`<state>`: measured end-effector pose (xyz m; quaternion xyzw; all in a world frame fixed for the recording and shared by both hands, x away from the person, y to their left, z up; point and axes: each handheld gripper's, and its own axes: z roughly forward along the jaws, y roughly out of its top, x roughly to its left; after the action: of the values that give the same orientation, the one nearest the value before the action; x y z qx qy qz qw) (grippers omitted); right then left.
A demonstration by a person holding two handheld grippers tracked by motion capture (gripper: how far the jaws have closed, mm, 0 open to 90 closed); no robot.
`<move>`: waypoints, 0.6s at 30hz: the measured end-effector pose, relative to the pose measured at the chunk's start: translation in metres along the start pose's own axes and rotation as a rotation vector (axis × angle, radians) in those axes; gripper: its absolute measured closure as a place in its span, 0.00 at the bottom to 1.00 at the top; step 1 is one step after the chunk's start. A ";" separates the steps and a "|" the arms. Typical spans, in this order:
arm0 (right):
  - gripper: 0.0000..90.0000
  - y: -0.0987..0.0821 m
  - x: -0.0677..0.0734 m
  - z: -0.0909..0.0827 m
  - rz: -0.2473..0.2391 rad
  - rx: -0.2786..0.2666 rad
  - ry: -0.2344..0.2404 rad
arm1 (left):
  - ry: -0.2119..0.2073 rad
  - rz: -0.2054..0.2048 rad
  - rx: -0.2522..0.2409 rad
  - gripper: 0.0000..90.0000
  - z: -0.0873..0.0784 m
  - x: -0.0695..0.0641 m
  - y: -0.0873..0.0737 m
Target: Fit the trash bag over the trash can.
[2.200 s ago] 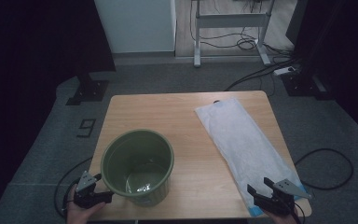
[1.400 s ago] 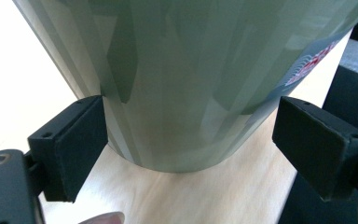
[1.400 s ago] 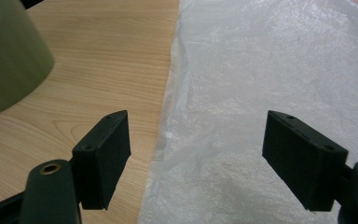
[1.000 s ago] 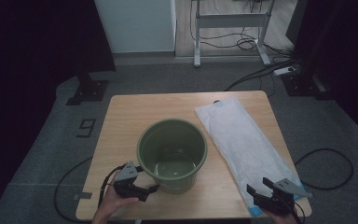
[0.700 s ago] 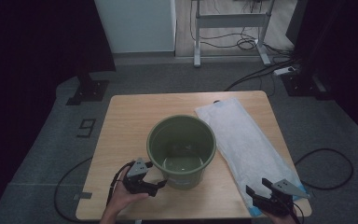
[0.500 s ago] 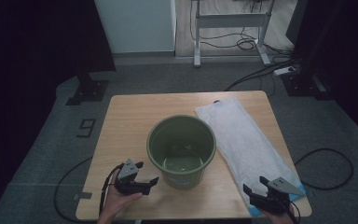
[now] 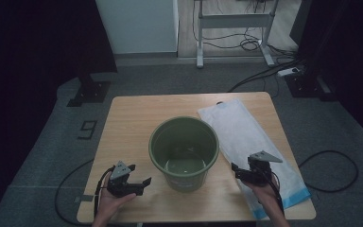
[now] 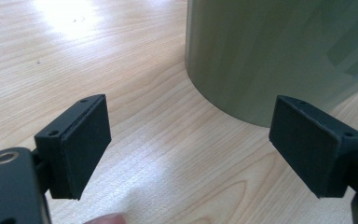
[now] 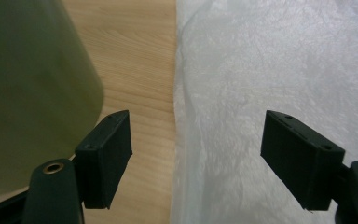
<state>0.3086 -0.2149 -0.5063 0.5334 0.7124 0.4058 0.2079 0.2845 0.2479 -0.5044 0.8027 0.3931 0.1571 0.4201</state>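
Centrally on the wooden table [image 7: 123, 123] stands the green bucket [image 7: 184, 152], upright, just beside a white bag [image 7: 250, 137] lying flat to its right; the left gripper [image 7: 139, 183] sits near the bucket's left side, jaws spread wide and holding nothing; the right gripper [image 7: 238, 171] hovers over the bag's near edge, jaws likewise wide apart and empty.

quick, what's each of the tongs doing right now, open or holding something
Left tongs: open, holding nothing, beside the green bucket.
Right tongs: open, holding nothing, over the white bag.
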 end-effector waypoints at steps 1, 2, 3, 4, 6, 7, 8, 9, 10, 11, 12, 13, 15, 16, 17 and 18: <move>0.27 0.001 0.001 0.004 -0.006 0.007 -0.004 | -0.001 -0.002 0.001 0.14 0.000 0.001 0.000; 0.27 0.003 0.003 0.010 -0.016 0.023 -0.010 | 0.000 -0.003 0.002 0.14 0.001 0.002 0.000; 0.27 0.004 0.004 0.013 -0.019 0.032 -0.016 | 0.000 -0.005 0.000 0.14 0.001 0.002 0.000; 0.28 0.005 0.005 0.018 -0.023 0.045 -0.023 | -0.001 -0.008 0.000 0.14 0.002 0.003 0.001; 0.30 0.006 0.005 0.025 -0.022 0.066 -0.044 | -0.004 -0.007 0.004 0.15 0.003 0.002 0.000; 0.30 0.006 0.004 0.028 -0.024 0.071 -0.055 | -0.002 -0.005 0.008 0.15 0.003 0.002 0.000; 0.30 0.006 0.004 0.030 -0.026 0.079 -0.068 | -0.001 -0.003 0.010 0.15 0.003 0.002 0.000; 0.31 0.005 0.003 0.032 -0.026 0.085 -0.075 | -0.001 -0.003 0.010 0.15 0.003 0.002 0.000; 0.31 0.005 0.002 0.034 -0.023 0.093 -0.081 | -0.001 -0.001 0.013 0.15 0.003 0.001 0.000; 0.31 0.004 0.002 0.036 -0.024 0.099 -0.084 | -0.002 -0.002 0.013 0.15 0.003 0.001 0.000; 0.32 0.003 0.001 0.037 -0.030 0.106 -0.089 | -0.001 -0.002 0.014 0.15 0.003 0.000 0.000; 0.32 0.002 0.000 0.039 -0.026 0.115 -0.092 | -0.001 0.000 0.016 0.15 0.003 0.000 0.000; 0.33 -0.002 -0.001 0.042 -0.030 0.141 -0.098 | 0.001 0.002 0.021 0.15 0.003 -0.001 -0.001; 0.34 -0.004 -0.002 0.043 -0.032 0.147 -0.102 | 0.002 0.002 0.022 0.15 0.003 -0.001 -0.001; 0.35 -0.006 -0.002 0.043 -0.035 0.155 -0.108 | 0.002 0.004 0.024 0.15 0.003 -0.002 -0.001; 0.35 -0.007 -0.003 0.044 -0.038 0.162 -0.112 | 0.003 0.003 0.025 0.15 0.004 -0.002 -0.002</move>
<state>0.3375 -0.2025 -0.5382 0.5567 0.7402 0.3124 0.2112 0.2846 0.2451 -0.5077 0.8083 0.3944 0.1538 0.4092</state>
